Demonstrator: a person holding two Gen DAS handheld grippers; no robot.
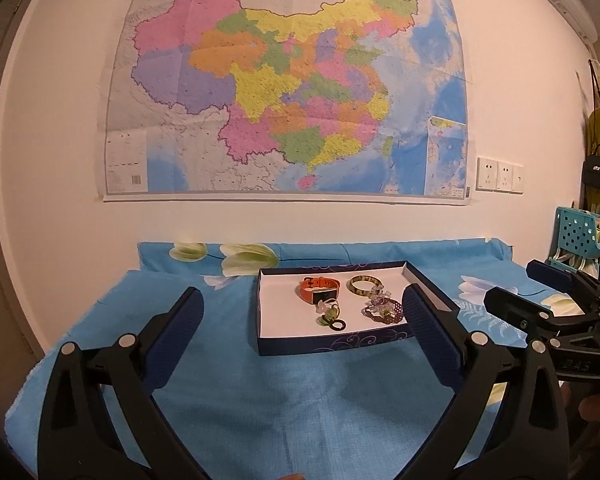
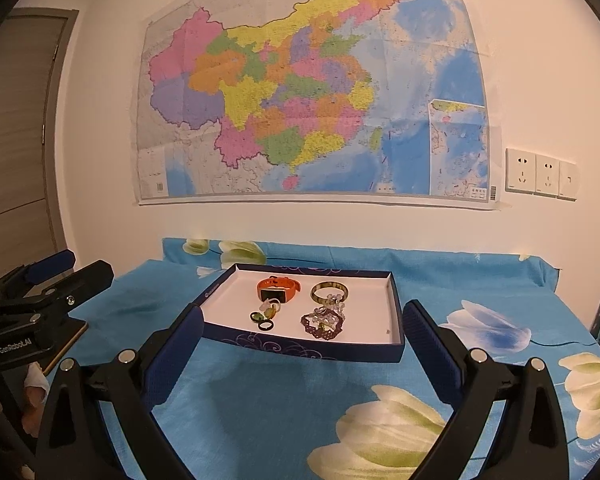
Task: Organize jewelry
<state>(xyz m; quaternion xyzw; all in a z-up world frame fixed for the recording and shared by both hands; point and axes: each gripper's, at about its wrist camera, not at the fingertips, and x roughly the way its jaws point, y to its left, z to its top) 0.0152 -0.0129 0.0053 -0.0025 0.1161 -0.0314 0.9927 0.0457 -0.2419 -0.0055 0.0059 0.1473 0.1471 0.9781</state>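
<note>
Lying mid-frame in box [image 2: 396,322]: watch [image 2: 278,289], long axis left-right; bangle [image 2: 329,292] flat | left gripper [image 1: 302,312] spread wide, empty | right gripper [image 2: 302,330] spread wide, empty

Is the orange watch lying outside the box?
No, the orange watch lies inside the box, beside the green bangle.

The right gripper [image 2: 302,316] hangs wide open over the blue floral cloth [image 2: 284,400]. Just ahead of its fingertips sits a shallow box [image 2: 320,350] holding an orange watch [image 2: 278,289], a green bangle [image 2: 329,292] and a beaded bracelet [image 2: 324,325]. The left gripper [image 2: 66,266] shows far left.
</note>
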